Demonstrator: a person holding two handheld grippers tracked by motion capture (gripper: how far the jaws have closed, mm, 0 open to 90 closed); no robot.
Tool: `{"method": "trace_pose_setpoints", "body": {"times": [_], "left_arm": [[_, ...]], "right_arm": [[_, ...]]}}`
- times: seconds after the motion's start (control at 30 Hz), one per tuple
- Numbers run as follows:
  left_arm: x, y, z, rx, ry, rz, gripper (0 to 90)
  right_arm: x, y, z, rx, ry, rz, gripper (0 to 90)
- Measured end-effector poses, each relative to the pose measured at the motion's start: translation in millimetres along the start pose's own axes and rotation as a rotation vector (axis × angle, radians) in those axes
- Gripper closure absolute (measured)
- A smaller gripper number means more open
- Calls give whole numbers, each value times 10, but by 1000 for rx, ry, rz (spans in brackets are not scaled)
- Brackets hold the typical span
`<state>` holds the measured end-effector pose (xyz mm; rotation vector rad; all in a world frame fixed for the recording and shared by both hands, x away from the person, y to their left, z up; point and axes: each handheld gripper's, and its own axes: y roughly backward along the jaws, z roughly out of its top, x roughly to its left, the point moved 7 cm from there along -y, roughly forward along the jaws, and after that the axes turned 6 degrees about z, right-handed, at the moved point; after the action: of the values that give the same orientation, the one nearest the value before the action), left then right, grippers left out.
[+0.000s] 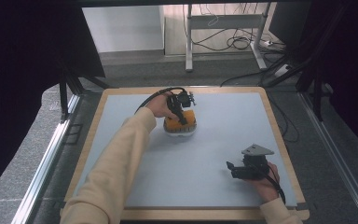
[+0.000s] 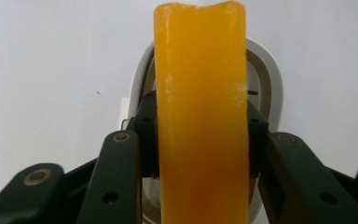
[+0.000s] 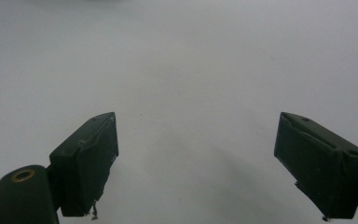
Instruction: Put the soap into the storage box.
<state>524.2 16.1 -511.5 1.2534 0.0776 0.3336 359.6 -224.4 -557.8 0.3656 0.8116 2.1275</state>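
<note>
While the left gripper (image 1: 182, 112) clamps an orange slab (image 2: 200, 116), the right gripper's (image 3: 209, 163) fingers gape apart.

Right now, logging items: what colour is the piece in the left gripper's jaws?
Orange, clearest in the left gripper view.

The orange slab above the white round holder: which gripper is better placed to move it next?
Left. The left gripper is already shut on the orange slab above the white round holder. The right gripper is open over bare table, far from both.
</note>
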Motion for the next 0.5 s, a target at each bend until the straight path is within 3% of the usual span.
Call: {"method": "trace_pose_setpoints", "body": {"times": [0.23, 0.37, 0.5], "left_arm": [[116, 265, 74, -115, 82, 94, 399], [108, 348, 78, -141, 117, 112, 283], [35, 434, 25, -168, 155, 107, 249]], "right_arm": [[6, -7, -2, 3, 3, 2, 140], [7, -4, -1, 3, 4, 0, 140], [10, -10, -3, 5, 3, 1, 139]]}}
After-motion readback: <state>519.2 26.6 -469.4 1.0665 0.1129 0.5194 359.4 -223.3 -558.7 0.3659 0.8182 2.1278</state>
